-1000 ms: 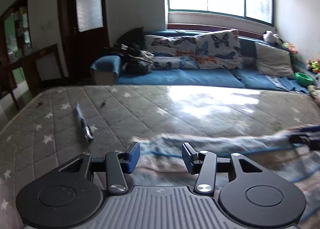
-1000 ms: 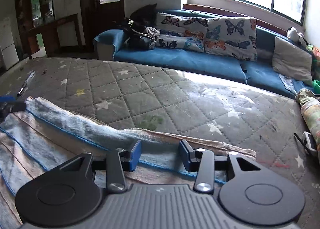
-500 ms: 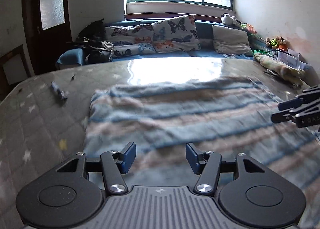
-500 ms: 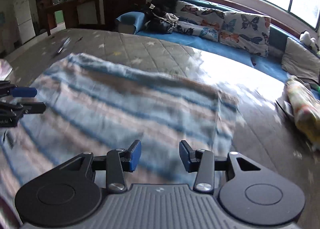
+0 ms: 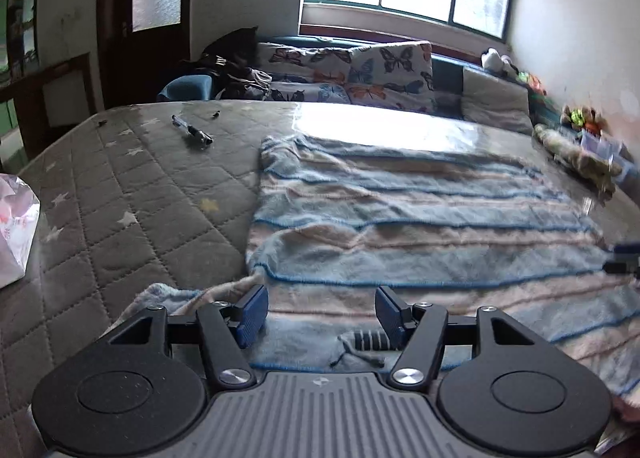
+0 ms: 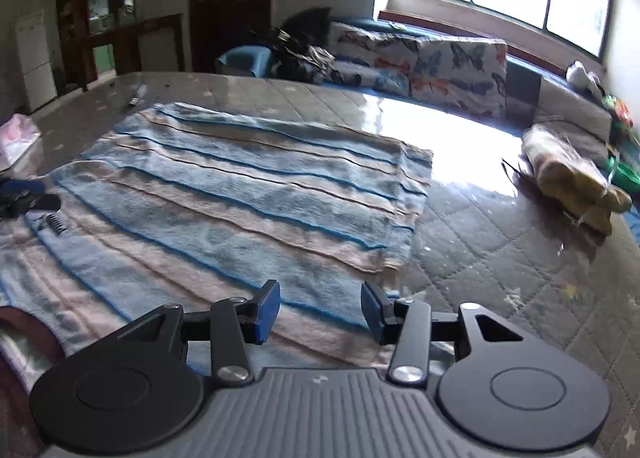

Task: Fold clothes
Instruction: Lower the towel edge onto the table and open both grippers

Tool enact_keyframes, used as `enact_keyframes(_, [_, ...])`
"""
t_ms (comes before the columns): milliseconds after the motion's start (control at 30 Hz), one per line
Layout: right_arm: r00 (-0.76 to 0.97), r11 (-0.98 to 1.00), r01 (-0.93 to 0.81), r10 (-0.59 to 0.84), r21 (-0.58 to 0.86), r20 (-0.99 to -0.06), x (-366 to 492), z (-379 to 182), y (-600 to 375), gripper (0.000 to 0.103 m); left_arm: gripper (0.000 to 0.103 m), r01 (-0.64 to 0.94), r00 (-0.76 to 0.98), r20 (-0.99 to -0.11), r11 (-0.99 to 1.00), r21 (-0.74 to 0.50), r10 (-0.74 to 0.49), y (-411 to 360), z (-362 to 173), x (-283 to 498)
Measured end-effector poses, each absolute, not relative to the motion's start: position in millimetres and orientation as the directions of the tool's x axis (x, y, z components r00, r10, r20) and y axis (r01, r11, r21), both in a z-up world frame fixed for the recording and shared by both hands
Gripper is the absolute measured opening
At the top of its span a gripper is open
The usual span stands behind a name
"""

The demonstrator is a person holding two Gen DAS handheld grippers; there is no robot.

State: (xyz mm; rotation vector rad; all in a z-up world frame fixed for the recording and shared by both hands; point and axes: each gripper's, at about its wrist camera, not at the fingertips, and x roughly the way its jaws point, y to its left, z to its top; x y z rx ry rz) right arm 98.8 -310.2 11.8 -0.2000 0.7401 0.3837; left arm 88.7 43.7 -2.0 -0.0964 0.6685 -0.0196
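The towel (image 5: 420,226) lies spread across the mattress (image 5: 120,198), soft and limp. Both the left gripper (image 5: 320,312), its jaws just opening, and right gripper (image 6: 320,312) gape empty; take the near corners.

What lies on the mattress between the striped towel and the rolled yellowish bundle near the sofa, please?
Only bare quilted mattress separates the striped towel from the yellowish bundle; the right wrist view shows this stretch best.

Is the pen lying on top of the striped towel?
No, the pen lies on the bare quilted mattress, apart from the striped towel.
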Motion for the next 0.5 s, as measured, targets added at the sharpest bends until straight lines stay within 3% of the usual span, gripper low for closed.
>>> enact_keyframes(167, [0.666, 0.902, -0.429, 0.286, -0.040, -0.689, 88, 7, -301, 0.047, 0.061, 0.001, 0.781, -0.617, 0.988, -0.156, -0.098, 41, 2, 113])
enact_keyframes(500, [0.667, 0.908, -0.419, 0.286, -0.029, -0.688, 73, 4, -306, 0.050, 0.062, -0.074, 0.786, -0.616, 0.984, -0.160, -0.041, 62, -1, 108])
